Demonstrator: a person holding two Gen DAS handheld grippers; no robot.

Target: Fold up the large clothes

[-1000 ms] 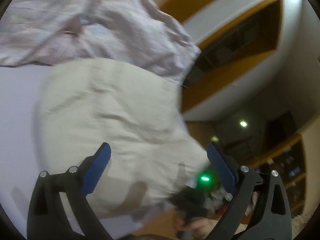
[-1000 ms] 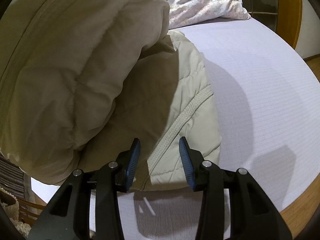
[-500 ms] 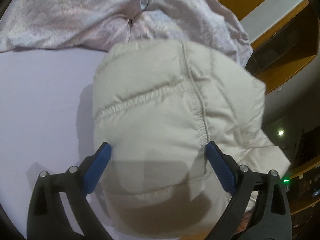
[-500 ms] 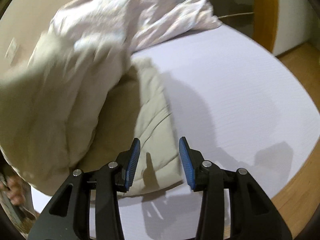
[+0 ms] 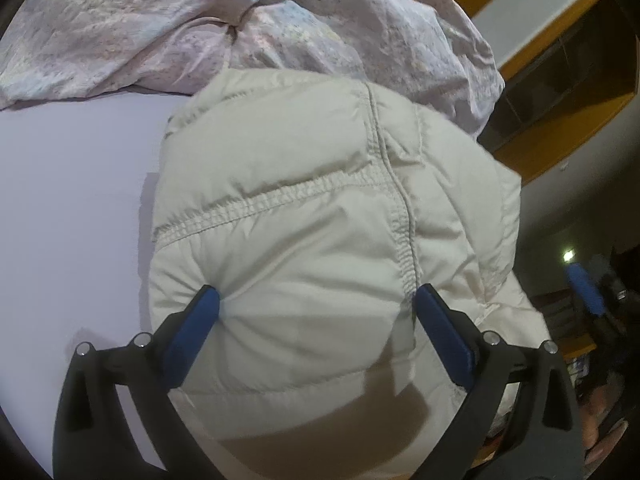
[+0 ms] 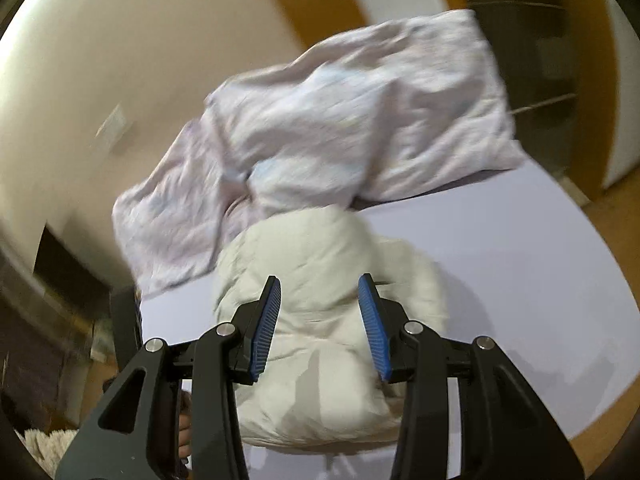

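A cream puffer jacket (image 5: 320,200) lies folded into a compact bundle on the lilac bed sheet (image 5: 72,200). My left gripper (image 5: 316,296) stands wide open over its near half. Both blue fingertips (image 5: 208,300) dig into the padding from above, and creases spread out from the left one. In the right wrist view the same jacket (image 6: 332,240) sits well below my right gripper (image 6: 319,280), which hangs in the air, open, with nothing between its pads.
A crumpled pink floral quilt (image 5: 240,20) is heaped just behind the jacket, touching its far edge. The quilt (image 6: 340,120) rests against a cream wall. The wooden floor (image 6: 608,232) shows past the bed's right edge. Wooden shelves (image 5: 560,80) stand to the right.
The jacket's upper half has come down onto the lower half and settled. My left gripper sank onto the bundle. My right gripper lifted up and away from it, still open.
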